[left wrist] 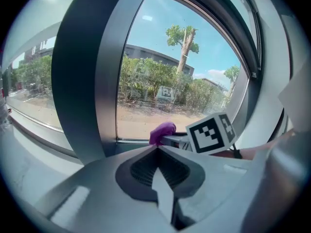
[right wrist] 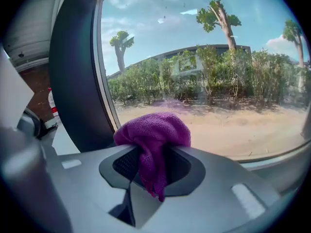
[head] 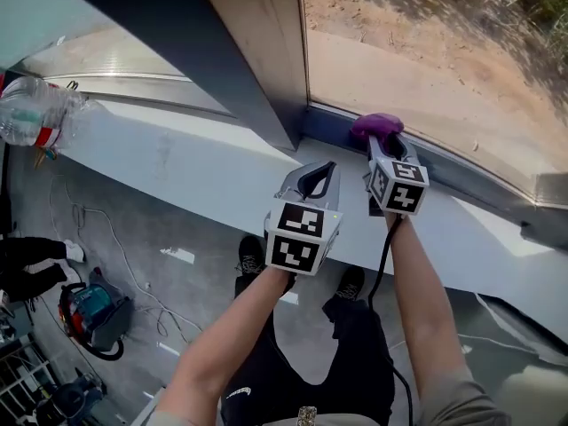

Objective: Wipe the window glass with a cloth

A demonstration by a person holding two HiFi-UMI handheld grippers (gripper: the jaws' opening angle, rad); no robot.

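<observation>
At window glass (head: 426, 51), R tool (right wrist: 150, 165) clamps cloth (right wrist: 154, 130).

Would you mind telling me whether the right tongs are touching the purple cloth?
Touching. The right gripper view shows the right tongs shut on the purple cloth, a fold pinched between the jaws, the rest bunched beyond them.
</observation>
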